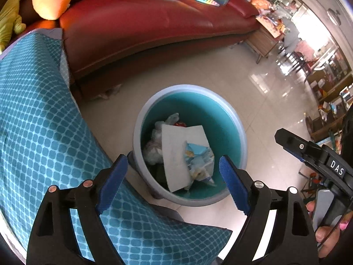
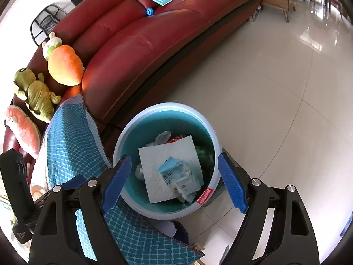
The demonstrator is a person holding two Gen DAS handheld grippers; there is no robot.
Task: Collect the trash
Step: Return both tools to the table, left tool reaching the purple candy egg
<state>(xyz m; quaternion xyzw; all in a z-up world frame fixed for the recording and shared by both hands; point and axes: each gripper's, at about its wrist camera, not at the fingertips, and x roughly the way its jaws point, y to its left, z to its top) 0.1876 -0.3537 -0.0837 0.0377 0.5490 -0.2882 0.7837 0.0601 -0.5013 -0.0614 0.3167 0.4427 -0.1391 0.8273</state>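
— Where are the two grippers?

— Both hang above the round teal bin (image 1: pixel 220 114), pointing down into it. The left gripper (image 1: pixel 173 182) has its blue-padded jaws spread wide, nothing between them. The right gripper (image 2: pixel 174 182) is the same: jaws wide apart and empty, the bin mouth showing in the gap. In the left view the right one also shows from the side, at the far right edge, with a hand (image 1: pixel 326 234) on its handle.

— And the trash?

— Inside the bin, which stands on the tiled floor (image 2: pixel 275 110) just in front of the red sofa (image 2: pixel 132 50). On top lies one white sheet (image 2: pixel 165 161), tilted, with one crumpled light-blue wrapper (image 2: pixel 178 174) resting on it. Under them, clear plastic bags (image 1: pixel 154 145); I can't count those.

— Anything else near?

— One teal patterned cushion (image 1: pixel 39 132) just beside the bin. On the sofa, three soft toys: one orange carrot (image 2: pixel 64 66), one green crocodile (image 2: pixel 35 92), one pink fish (image 2: pixel 22 130).
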